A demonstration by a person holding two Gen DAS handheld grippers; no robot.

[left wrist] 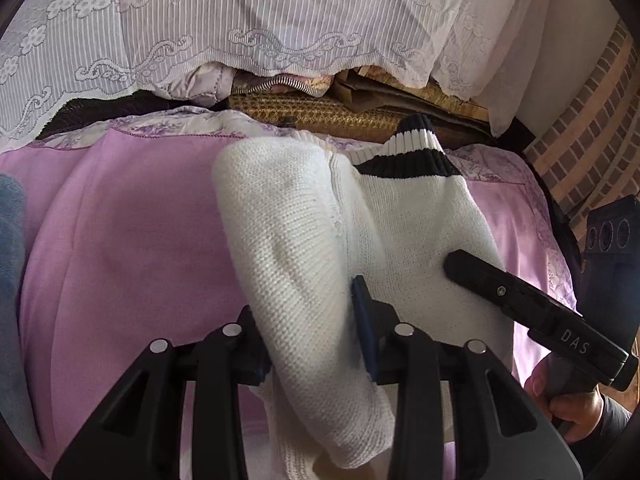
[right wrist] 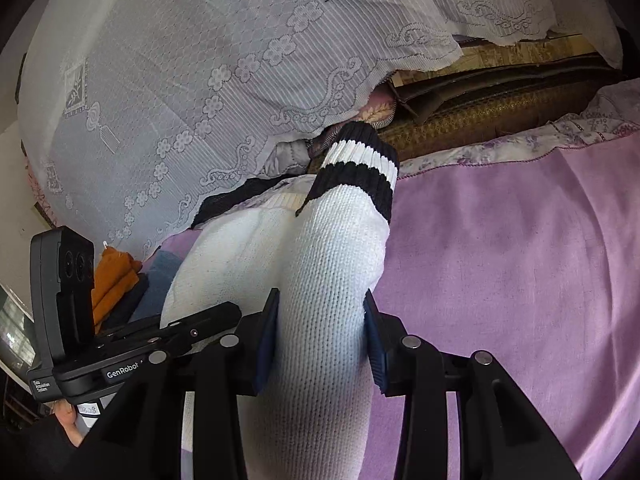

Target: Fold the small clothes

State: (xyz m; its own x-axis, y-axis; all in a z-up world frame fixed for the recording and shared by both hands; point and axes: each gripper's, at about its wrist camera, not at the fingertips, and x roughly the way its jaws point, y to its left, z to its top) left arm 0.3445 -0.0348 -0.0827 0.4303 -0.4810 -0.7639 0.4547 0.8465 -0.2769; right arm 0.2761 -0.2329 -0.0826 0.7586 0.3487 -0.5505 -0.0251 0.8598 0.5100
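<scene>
A white knit sweater (left wrist: 304,216) with a black-and-white striped cuff (left wrist: 416,148) is lifted off the purple bed sheet (left wrist: 132,240). My left gripper (left wrist: 312,336) is shut on a thick fold of it, and the blue pads (left wrist: 362,320) press both sides. In the right wrist view my right gripper (right wrist: 320,340) is shut on the sleeve of the sweater (right wrist: 332,272), with the striped cuff (right wrist: 360,164) hanging beyond the fingers. The two grippers are side by side: the right gripper (left wrist: 460,268) rests against the knit, and the left gripper (right wrist: 228,314) shows at the lower left.
A white lace cover (left wrist: 280,20) drapes over a pile at the back, above stacked woven mats (left wrist: 320,116). A blue garment (left wrist: 10,260) lies at the left edge. Orange clothes (right wrist: 114,276) sit beyond the left gripper. A brick wall (left wrist: 580,140) stands on the right.
</scene>
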